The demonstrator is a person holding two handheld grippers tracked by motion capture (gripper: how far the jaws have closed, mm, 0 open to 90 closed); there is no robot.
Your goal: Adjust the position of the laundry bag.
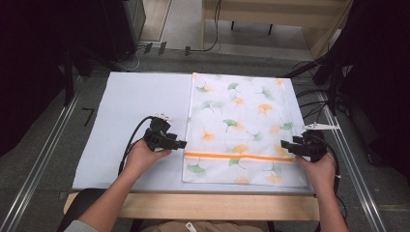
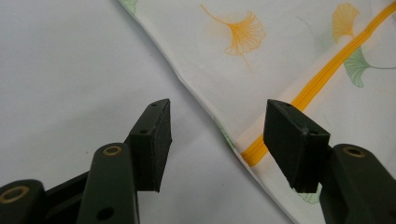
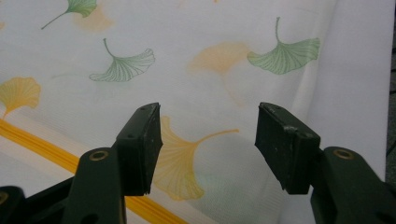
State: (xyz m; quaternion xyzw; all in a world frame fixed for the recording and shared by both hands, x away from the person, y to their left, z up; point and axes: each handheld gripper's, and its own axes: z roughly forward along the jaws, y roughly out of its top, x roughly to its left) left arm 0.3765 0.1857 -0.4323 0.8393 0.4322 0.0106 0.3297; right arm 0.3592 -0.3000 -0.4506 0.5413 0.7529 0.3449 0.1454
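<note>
- Your pillowcase [image 1: 240, 126], white with green and orange ginkgo leaves, lies flat on the right half of the pale table cover [image 1: 130, 121], its short end towards you.
- An orange zipper band [image 1: 239, 156] runs straight across it near that end, side to side.
- Your left gripper [image 1: 170, 141] sits at the left end of that band, jaws wide apart and holding nothing; in the left gripper view the cloth's edge and the band's end [image 2: 261, 148] lie right between the pads.
- Your right gripper [image 1: 296, 147] mirrors it at the right edge, also spread wide and empty, hovering over an orange leaf print [image 3: 180, 163].
- Expect thin, light, floppy fabric here: it will sag and fold the instant you lift it, and I'd guess two layers that can slide on each other.
- Best bite looks like the side edges right at the band, where the stitching stiffens the cloth.
- Pinch low and catch both layers, or one may peel away.
- Keep both hands level, or it will skew.
</note>
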